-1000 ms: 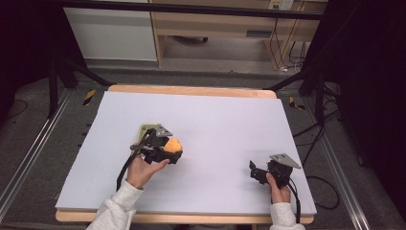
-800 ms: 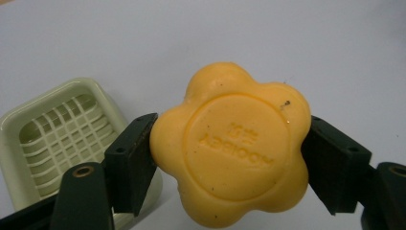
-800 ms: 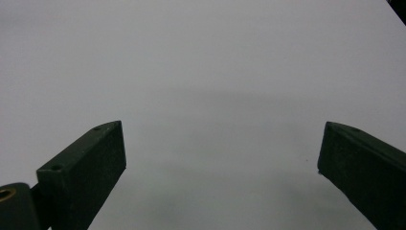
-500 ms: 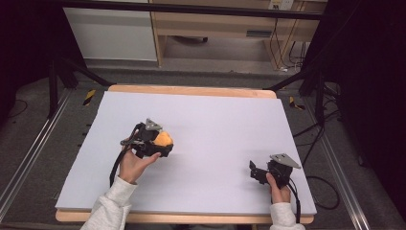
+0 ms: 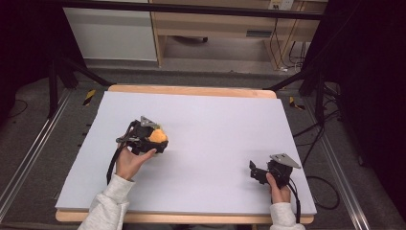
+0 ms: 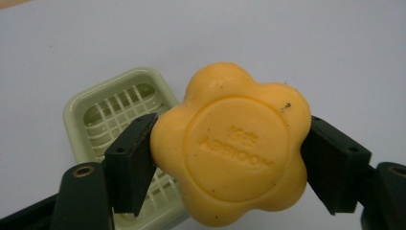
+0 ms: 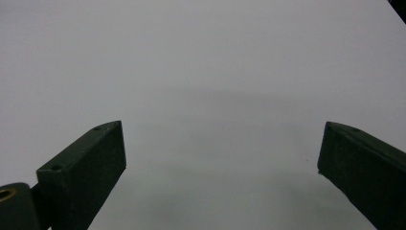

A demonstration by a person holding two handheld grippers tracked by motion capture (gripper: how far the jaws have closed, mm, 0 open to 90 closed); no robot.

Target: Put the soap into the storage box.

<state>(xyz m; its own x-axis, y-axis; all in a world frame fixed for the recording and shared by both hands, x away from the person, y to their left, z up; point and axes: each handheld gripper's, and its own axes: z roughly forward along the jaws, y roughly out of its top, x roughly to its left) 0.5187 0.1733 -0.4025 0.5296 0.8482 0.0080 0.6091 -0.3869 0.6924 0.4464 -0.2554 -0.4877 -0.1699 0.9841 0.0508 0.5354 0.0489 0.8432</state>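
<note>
Two hand-held black grippers work over a pale lilac-white sheet that covers a wooden-edged table. The left gripper has its jaws clamped on the sides of a yellow-orange, flower-shaped bar of soap with a raised round centre and embossed lettering; the soap is held clear of the sheet, face toward the gripper's camera. Behind and below it in the left gripper view lies a pale green rectangular plastic soap dish with a slatted grid floor, resting on the sheet, its lower right part hidden by the soap and one jaw. In the high view the left gripper sits at the left-centre of the sheet, the orange soap showing at its front, with the person's left hand gripping it from below and a light grey sleeve trailing to the near edge.

The right gripper is near the sheet's near right corner, well apart from the other, held by the right hand. In the right gripper view its jaws stand wide apart with nothing between them, over bare sheet
</note>
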